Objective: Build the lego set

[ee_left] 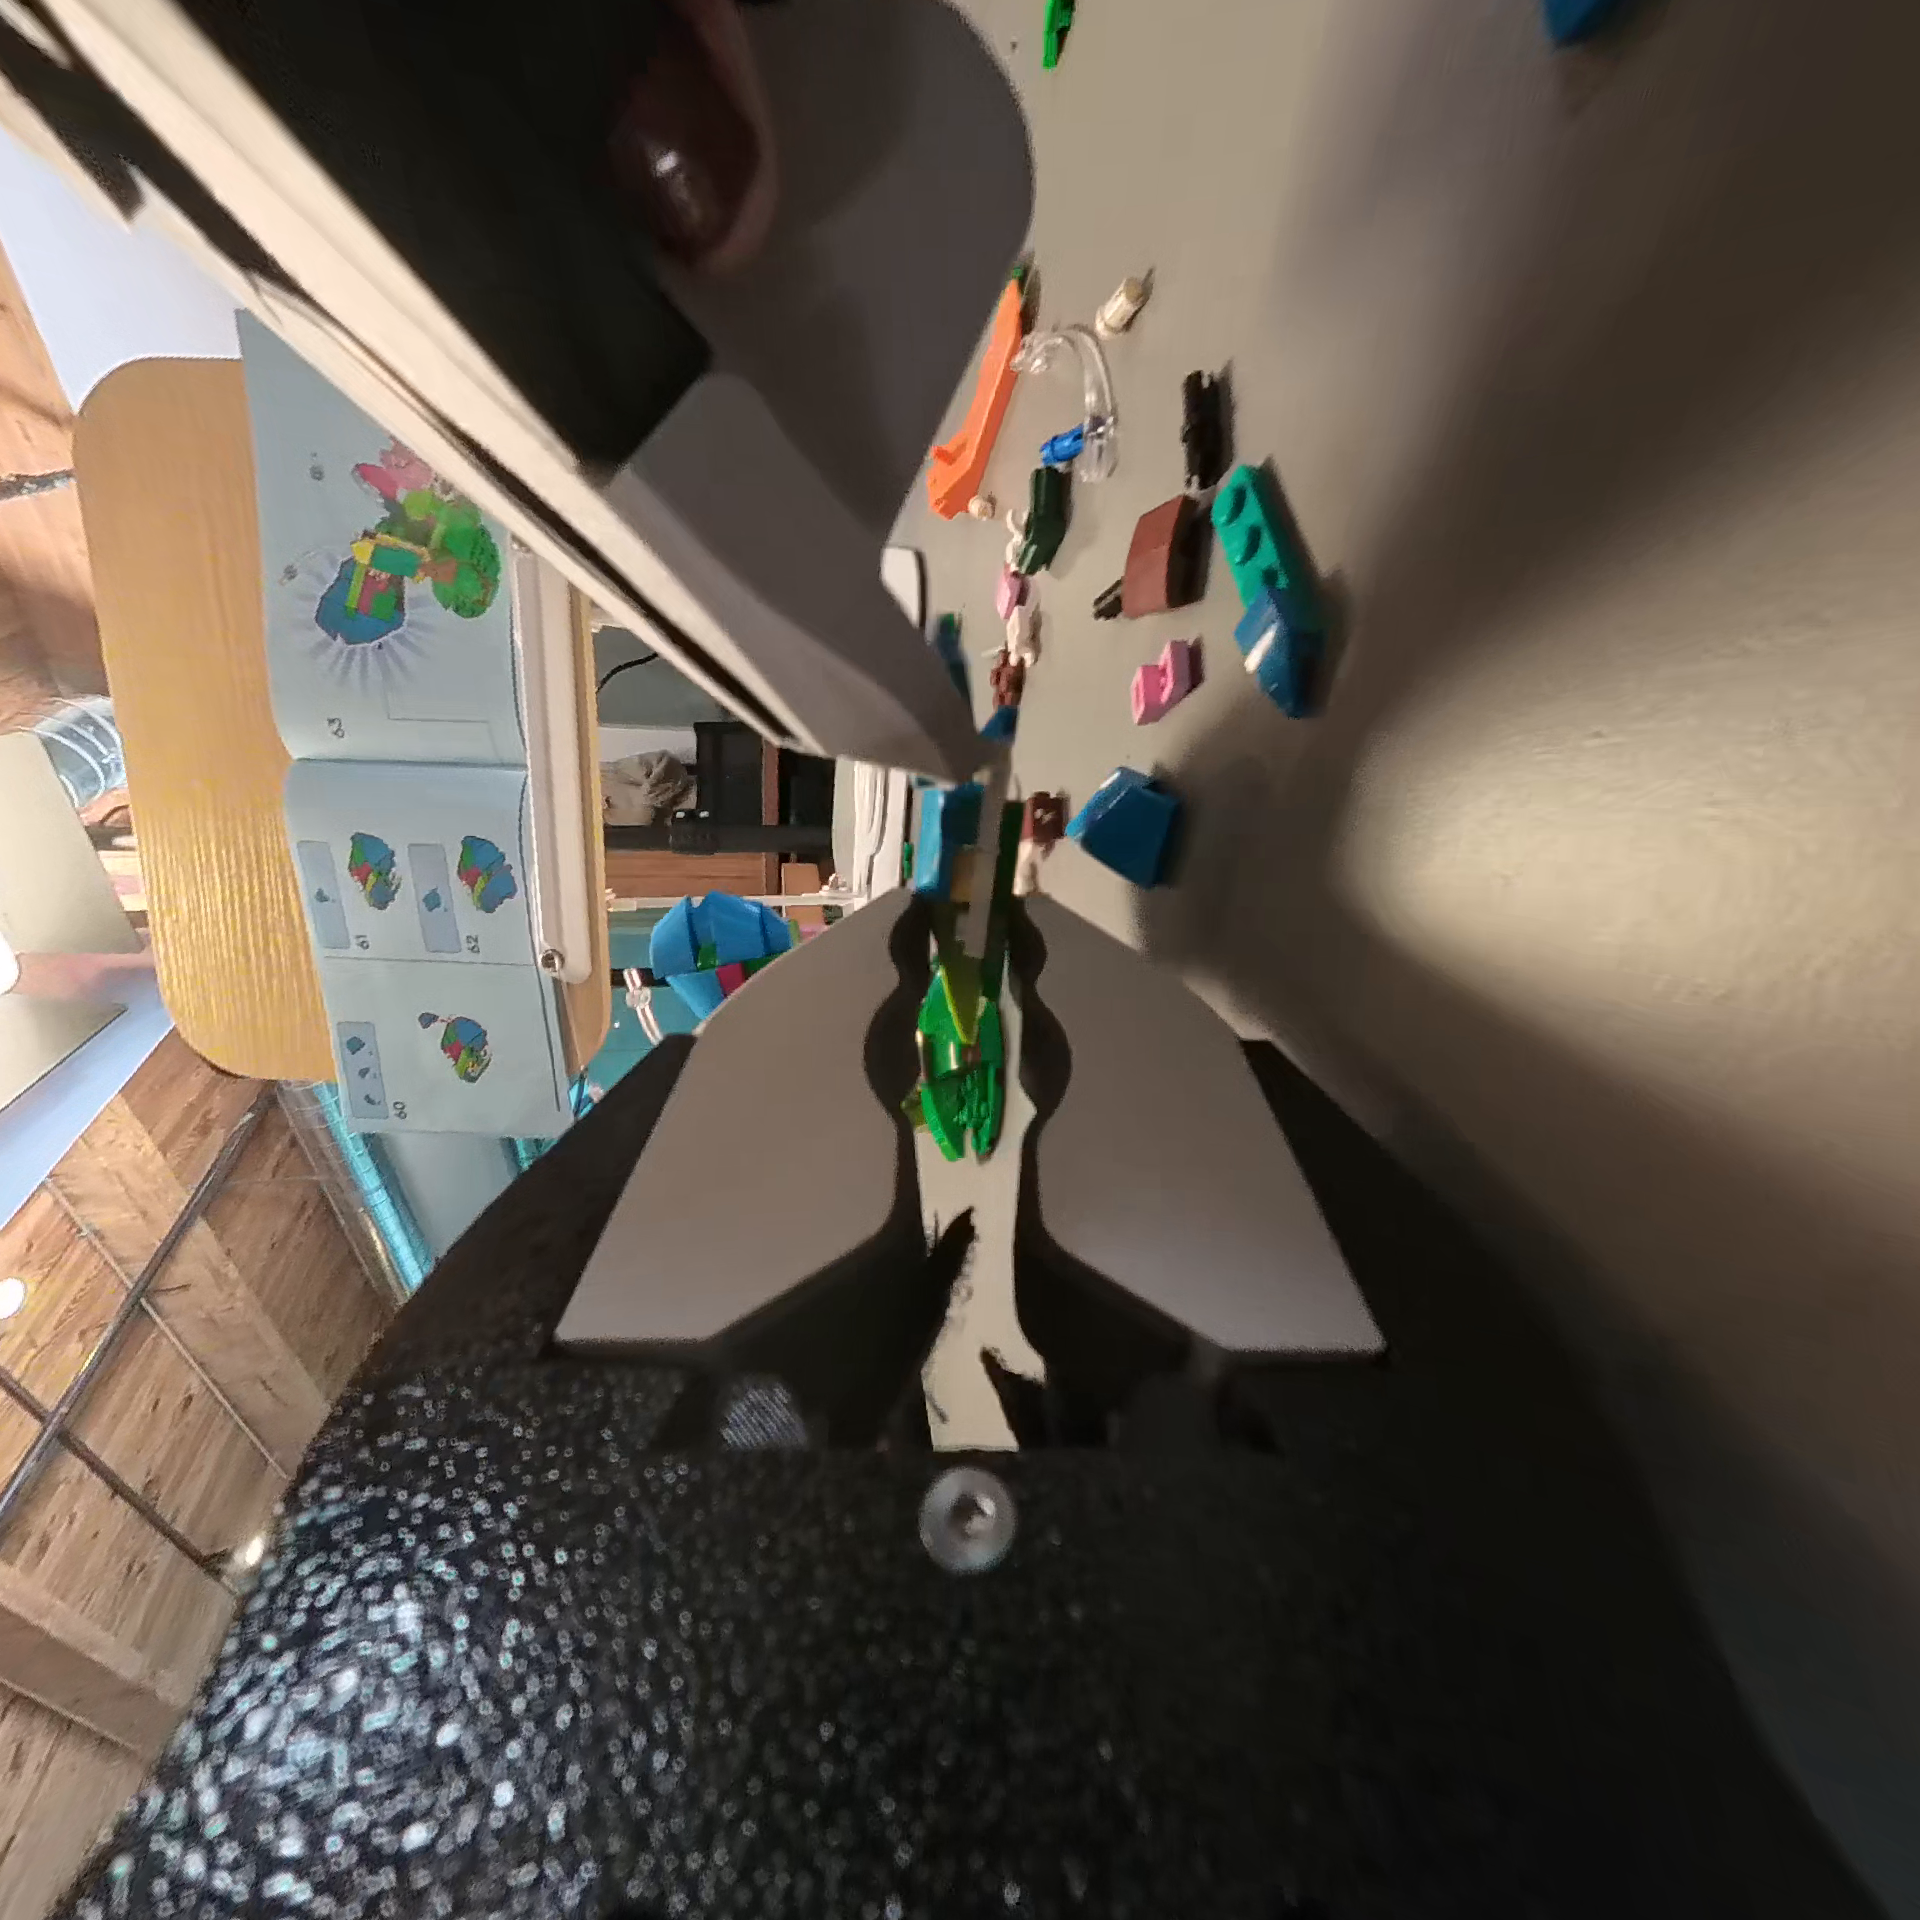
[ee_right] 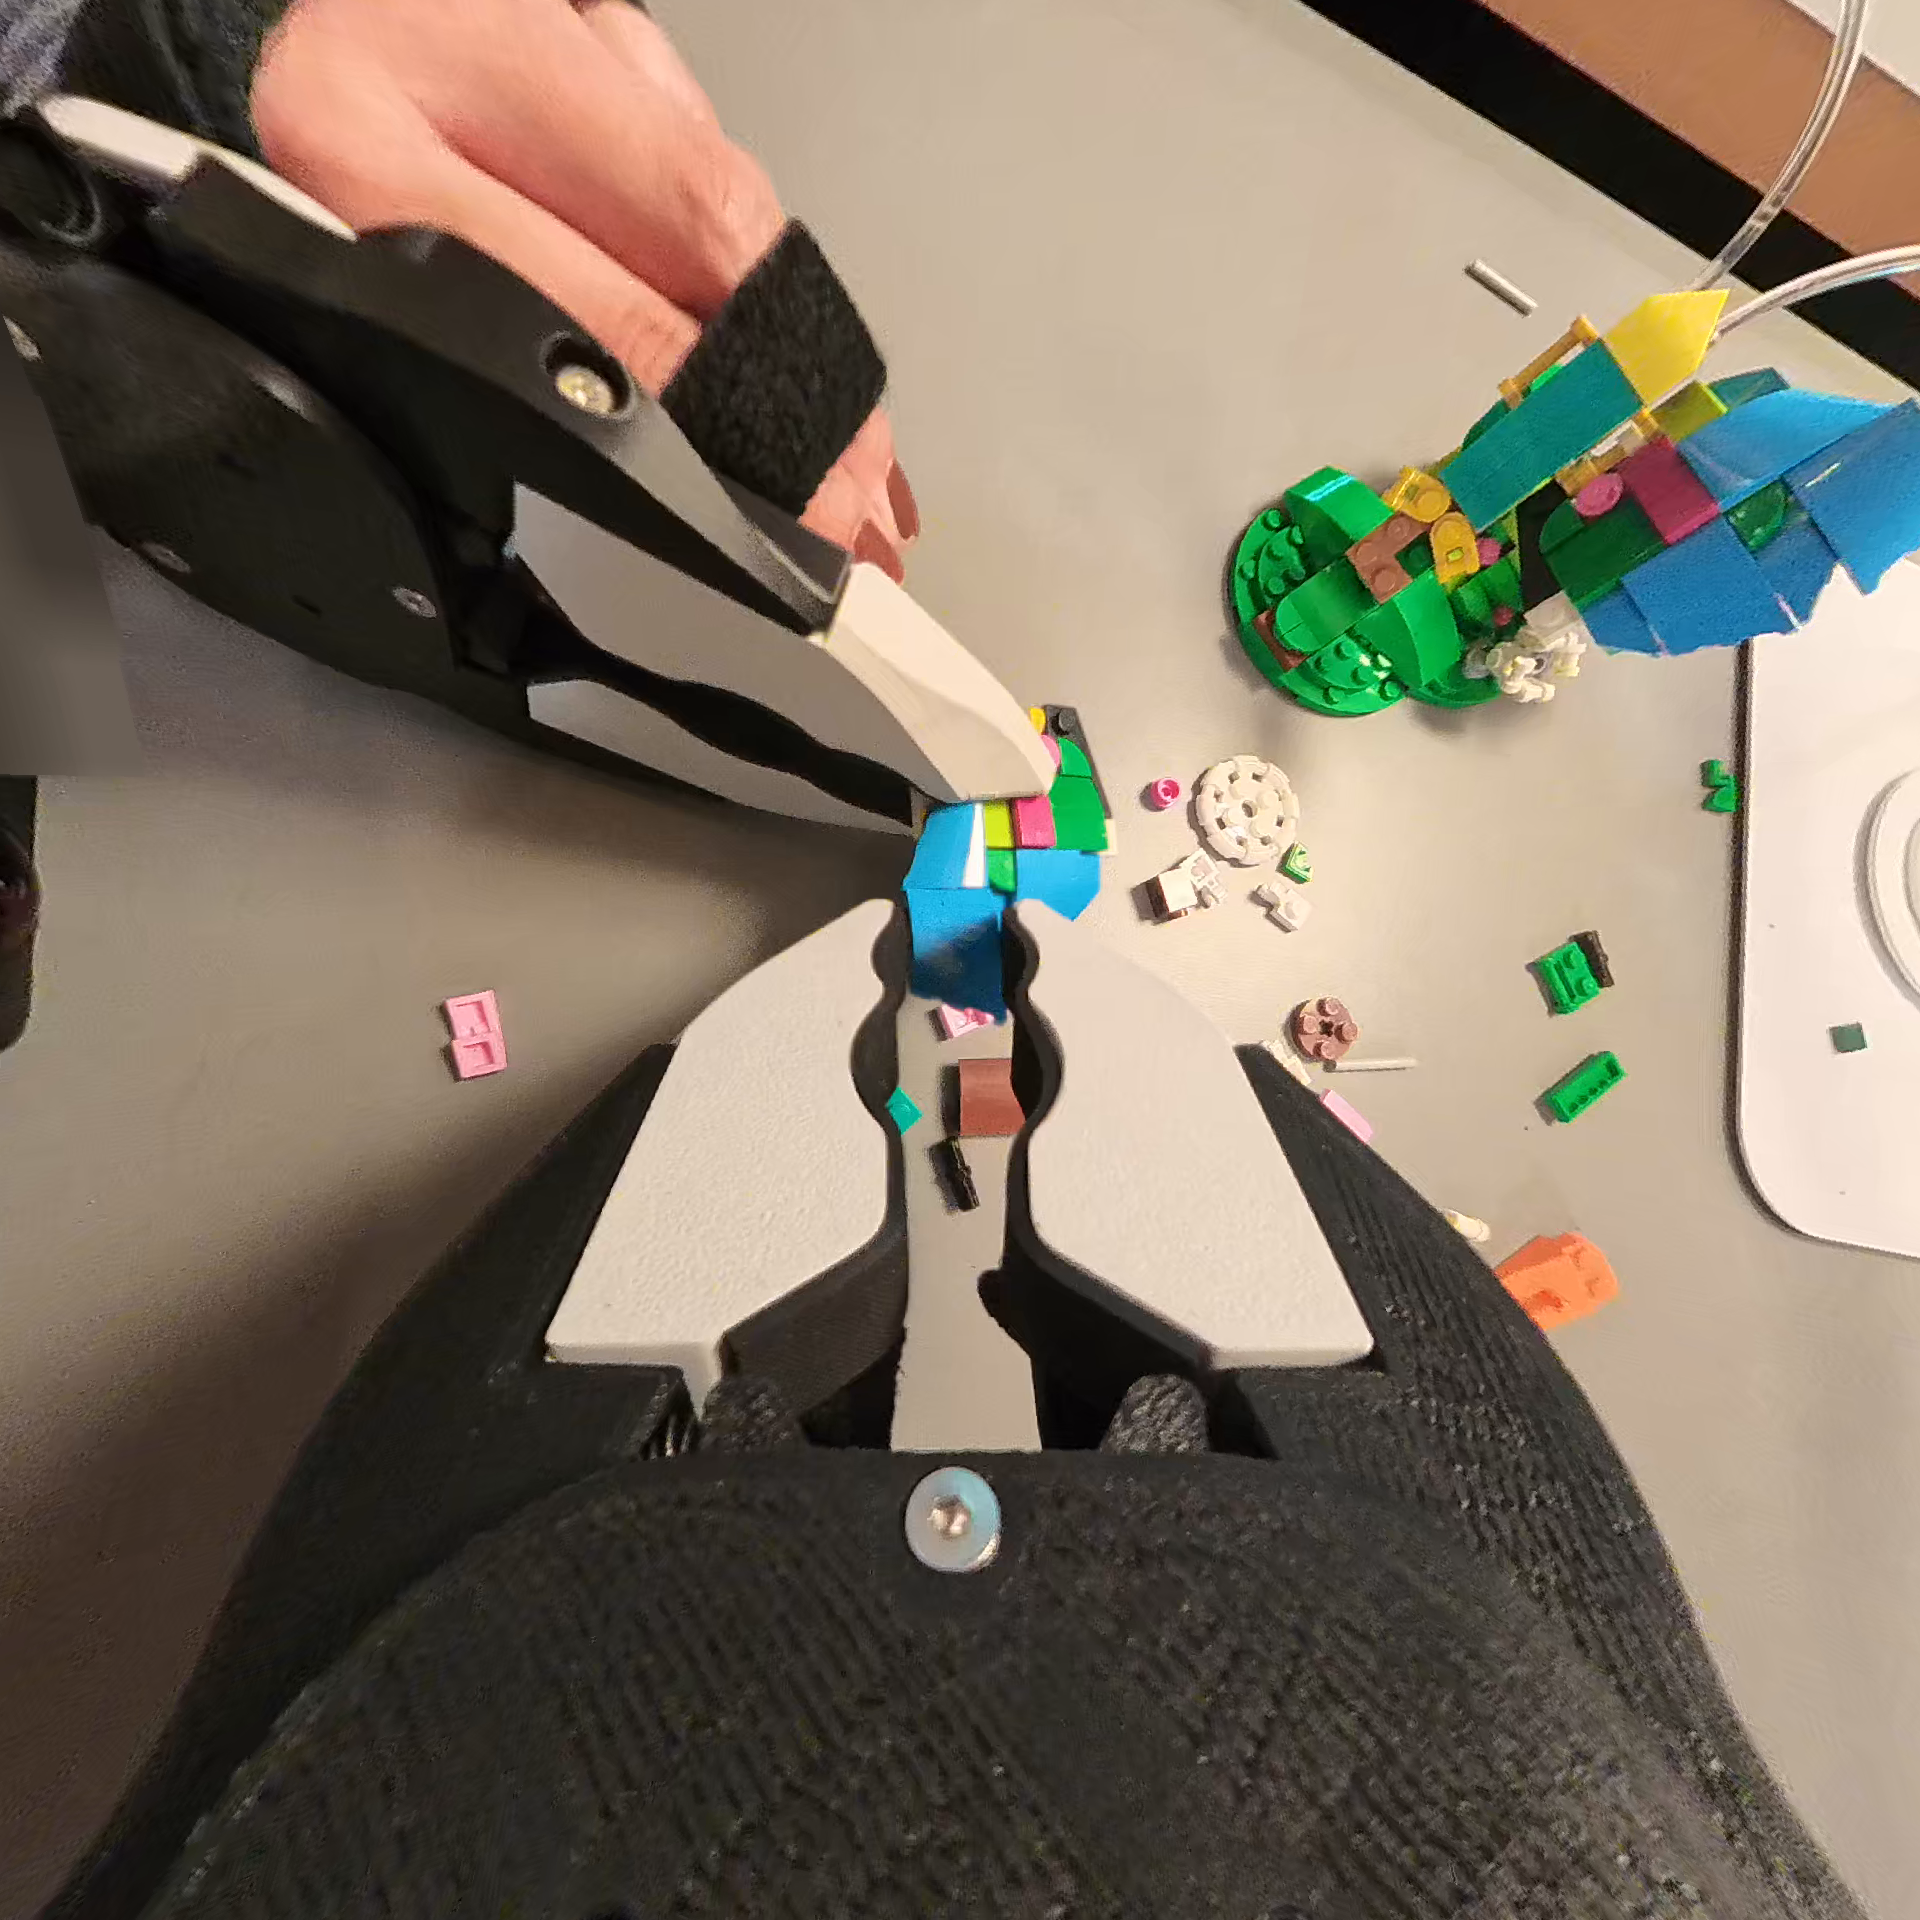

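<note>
Tongs (ee_right: 961, 914) (both pairs) grip blue assembly (ee_right: 956, 935).

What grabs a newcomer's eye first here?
Dead centre, both tools meet on one small blue-and-green lego sub-assembly: the right gripper pinches its blue end while the left gripper clamps the top. Next, the big colourful built model standing at upper right on the grey table, with loose bricks scattered around it.
</note>
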